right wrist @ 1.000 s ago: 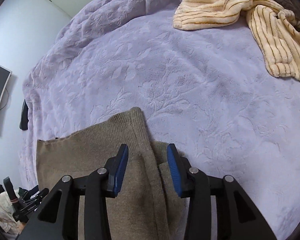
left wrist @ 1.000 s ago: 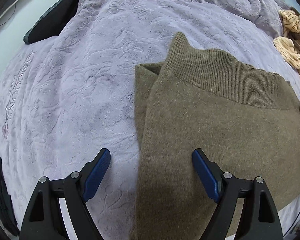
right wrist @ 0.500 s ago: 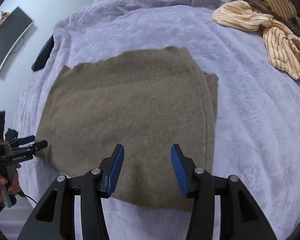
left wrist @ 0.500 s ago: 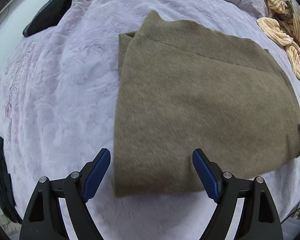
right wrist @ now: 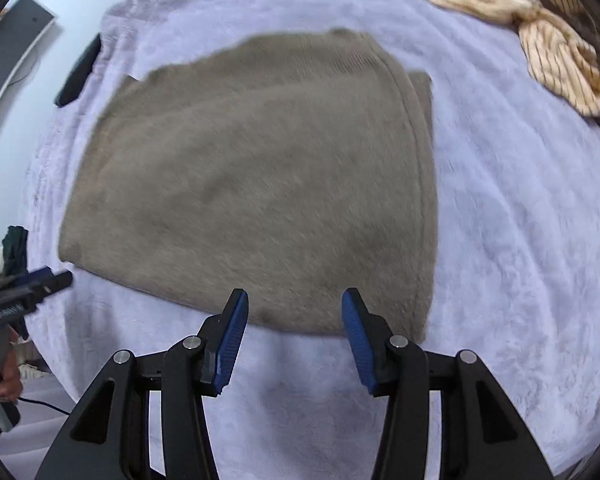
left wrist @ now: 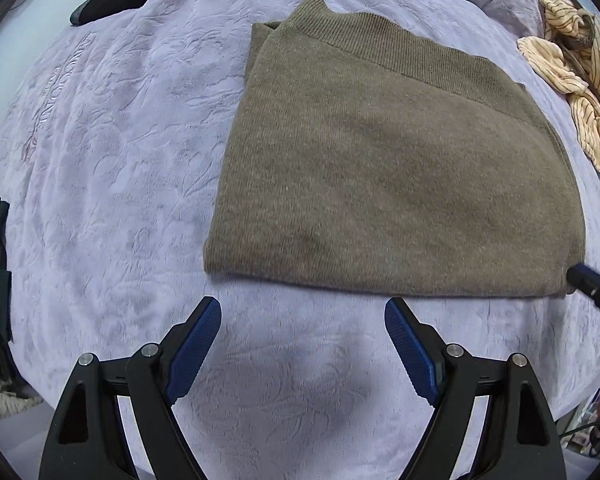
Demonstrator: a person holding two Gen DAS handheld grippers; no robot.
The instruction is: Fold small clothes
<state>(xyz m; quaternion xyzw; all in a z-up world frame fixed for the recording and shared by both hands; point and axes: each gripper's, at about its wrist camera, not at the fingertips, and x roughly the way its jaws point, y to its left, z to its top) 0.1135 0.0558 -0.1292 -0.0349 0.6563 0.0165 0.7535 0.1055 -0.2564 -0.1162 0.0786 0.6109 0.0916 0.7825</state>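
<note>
Though folded, sweater (left wrist: pixel 392 168) stays fuzzy — ribbed-hemmed

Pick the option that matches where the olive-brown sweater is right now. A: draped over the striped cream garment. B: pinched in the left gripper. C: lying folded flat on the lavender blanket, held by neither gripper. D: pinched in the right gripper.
C: the sweater lies flat on the blanket, while the left gripper and right gripper hover open and empty near its edge.

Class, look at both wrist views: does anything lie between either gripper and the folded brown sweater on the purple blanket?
Nothing visible does. The left gripper and the right gripper are both open, with only bare purple blanket before the brown sweater. The striped cream garment lies off to the far side.
</note>
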